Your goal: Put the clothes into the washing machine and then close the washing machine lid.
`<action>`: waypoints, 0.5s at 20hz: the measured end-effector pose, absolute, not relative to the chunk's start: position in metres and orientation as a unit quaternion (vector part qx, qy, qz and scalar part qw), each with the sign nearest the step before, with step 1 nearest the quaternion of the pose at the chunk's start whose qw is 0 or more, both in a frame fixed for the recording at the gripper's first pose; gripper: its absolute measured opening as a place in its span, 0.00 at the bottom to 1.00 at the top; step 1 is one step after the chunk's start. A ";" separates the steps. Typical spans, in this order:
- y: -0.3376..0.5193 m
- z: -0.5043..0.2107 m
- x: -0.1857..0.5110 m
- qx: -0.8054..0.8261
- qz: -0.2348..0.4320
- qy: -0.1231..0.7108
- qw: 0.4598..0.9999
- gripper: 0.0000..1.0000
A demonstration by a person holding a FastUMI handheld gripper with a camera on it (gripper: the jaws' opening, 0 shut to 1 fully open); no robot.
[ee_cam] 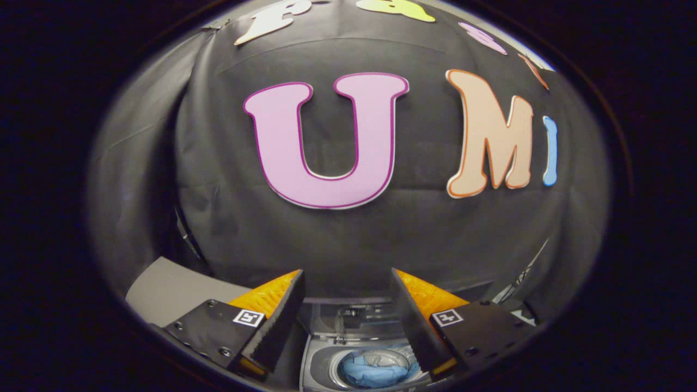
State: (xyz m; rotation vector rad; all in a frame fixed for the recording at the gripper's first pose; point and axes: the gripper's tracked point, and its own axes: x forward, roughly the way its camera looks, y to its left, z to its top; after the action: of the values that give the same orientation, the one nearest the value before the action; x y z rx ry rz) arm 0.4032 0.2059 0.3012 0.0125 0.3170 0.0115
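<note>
Backdrop: black cloth wall [348, 245] hangs straight behind the washing machine; a grey surface [163, 288] lies off to the machine's left side, beyond the left finger.
Washing machine: a small top-loader [321, 359] seen from above, low between the two fingers; its drum mouth faces up, which suits dropping laundry in from overhead.
Clothes: blue fabric [373, 373] lies bundled inside the drum, below the rim; the loading step looks done, judging by where the cloth sits.
Lid: a raised dark-and-grey part [354, 318] stands at the machine's rear edge, against the wall; likely the lid tipped back on its hinge, though detail is too small to be sure; the drum is uncovered, so closing is not yet done.
Gripper: the gripper [348, 321] hovers above the machine, fingers spread wide with nothing between them; the orange-backed fingers [272, 321] frame the machine's opening; touching nothing.
Next move, as a judgement: reach past the drum to the rear part and tip it forward; risk lies in the fingers slipping off a thin edge.
</note>
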 end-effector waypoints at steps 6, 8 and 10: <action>0.199 0.254 0.461 -0.026 -0.017 0.190 0.981 0.96; 0.199 0.231 0.468 -0.029 -0.020 0.204 0.978 0.96; 0.197 0.216 0.468 -0.024 -0.020 0.215 0.976 0.96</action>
State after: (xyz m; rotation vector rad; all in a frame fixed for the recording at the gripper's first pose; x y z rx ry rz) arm 0.4680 0.1968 0.2156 -0.0485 0.4342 -0.0395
